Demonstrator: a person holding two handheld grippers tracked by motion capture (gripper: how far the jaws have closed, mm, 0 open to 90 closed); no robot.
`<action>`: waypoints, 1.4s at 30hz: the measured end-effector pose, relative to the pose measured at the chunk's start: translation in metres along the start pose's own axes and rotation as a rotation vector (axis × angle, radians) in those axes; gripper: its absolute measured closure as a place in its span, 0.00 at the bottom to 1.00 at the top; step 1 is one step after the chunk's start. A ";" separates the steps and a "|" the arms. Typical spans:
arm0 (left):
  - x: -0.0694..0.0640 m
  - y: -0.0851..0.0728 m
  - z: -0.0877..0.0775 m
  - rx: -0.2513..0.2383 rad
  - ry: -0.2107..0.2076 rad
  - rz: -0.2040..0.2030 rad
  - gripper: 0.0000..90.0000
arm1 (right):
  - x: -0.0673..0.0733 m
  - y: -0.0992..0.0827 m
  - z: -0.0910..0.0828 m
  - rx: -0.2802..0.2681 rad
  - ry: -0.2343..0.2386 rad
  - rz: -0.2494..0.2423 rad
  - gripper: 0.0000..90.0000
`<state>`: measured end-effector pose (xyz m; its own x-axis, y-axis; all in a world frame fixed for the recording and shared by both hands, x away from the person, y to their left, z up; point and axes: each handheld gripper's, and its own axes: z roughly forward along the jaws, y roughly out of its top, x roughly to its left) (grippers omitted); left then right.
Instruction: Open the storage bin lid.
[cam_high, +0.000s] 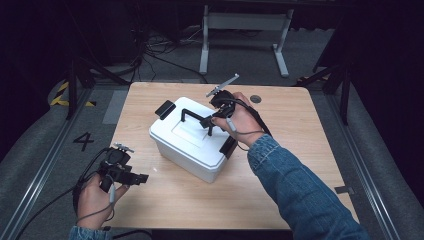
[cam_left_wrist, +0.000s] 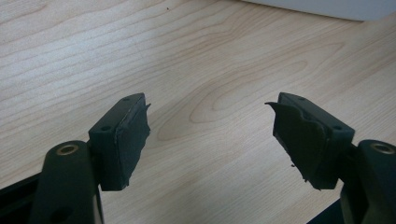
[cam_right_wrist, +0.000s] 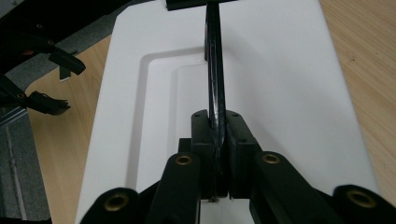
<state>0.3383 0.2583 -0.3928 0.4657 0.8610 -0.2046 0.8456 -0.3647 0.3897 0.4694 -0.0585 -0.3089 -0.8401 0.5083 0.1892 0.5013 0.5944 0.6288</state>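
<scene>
Wooden table (cam_high: 300, 165), white box (cam_high: 192, 145) diagonal, handle (cam_right_wrist: 215, 70) lengthwise in right claw (cam_right_wrist: 215, 135).

Grey floor (cam_high: 55, 150), cables (cam_high: 160, 47), metal stand (cam_high: 245, 22).

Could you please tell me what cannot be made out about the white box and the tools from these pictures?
- Contents of the white plastic box: hidden by its closed lid, high view.
- Far end of the black lid handle: cut off by the top edge, right gripper view; the right tool grips its near part.
- Box side: cut off at the top edge, left gripper view, beyond the open left tool.
</scene>
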 end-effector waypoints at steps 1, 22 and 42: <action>0.000 0.000 0.000 0.000 0.000 0.000 0.30 | 0.001 0.000 0.000 0.000 -0.008 0.001 0.94; 0.001 0.001 0.000 0.003 -0.002 0.001 0.30 | 0.009 0.009 -0.016 -0.048 -0.011 -0.019 0.95; -0.001 0.010 0.006 0.015 -0.006 0.018 0.30 | -0.002 0.002 -0.078 -0.125 -0.066 0.012 0.95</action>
<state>0.3480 0.2521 -0.3941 0.4826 0.8521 -0.2024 0.8407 -0.3859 0.3799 0.4558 -0.1068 -0.2486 -0.8168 0.5570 0.1503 0.4780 0.5076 0.7168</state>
